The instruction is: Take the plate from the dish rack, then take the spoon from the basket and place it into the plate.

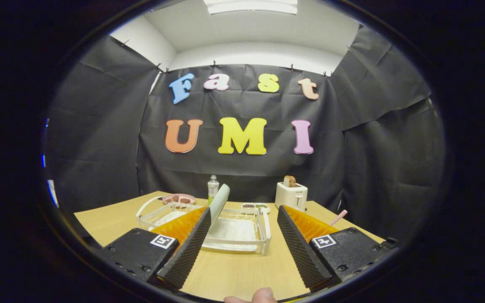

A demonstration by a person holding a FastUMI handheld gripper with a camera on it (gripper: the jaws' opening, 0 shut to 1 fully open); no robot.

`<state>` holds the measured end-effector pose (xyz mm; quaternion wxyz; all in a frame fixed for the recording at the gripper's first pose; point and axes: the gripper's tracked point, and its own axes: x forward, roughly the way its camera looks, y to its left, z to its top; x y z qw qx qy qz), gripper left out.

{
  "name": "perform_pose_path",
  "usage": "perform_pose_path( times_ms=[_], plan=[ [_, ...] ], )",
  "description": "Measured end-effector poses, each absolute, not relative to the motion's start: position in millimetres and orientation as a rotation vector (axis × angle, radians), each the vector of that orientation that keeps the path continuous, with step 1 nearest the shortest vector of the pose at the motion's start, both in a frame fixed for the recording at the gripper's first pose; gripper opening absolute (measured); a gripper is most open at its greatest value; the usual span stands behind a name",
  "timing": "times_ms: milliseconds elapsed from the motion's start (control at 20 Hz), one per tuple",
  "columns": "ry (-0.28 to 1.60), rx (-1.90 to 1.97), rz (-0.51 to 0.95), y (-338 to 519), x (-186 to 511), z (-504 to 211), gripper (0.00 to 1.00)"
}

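Note:
A pale green plate (219, 199) stands on edge, leaning a little, in the white dish rack (242, 243) on the wooden table. It rises just beyond my left fingertip. My gripper (244, 211) is open above the table, its fingers spread wide over the rack's front part, with nothing between them. A white wire basket (155, 213) with a handle sits left of the rack, partly hidden by my left finger. I cannot make out what lies in it.
At the back stand a small bottle (213, 187), a pink dish (179, 198), a small white tray (256, 206) and a white toaster (291, 195) holding bread. A pink checked stick (338, 217) lies right of my right finger. A person's fingertip (257, 295) shows below the fingers.

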<state>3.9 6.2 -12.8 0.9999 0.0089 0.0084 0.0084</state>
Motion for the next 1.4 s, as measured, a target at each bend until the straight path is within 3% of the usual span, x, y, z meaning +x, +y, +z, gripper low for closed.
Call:
perform_pose_path(
  times_ms=[800, 1400],
  plan=[
    [0.057, 0.019, 0.038, -14, 25, 12, 1.00],
    [0.340, 0.011, 0.189, 15, 110, 60, 1.00]
  ],
)
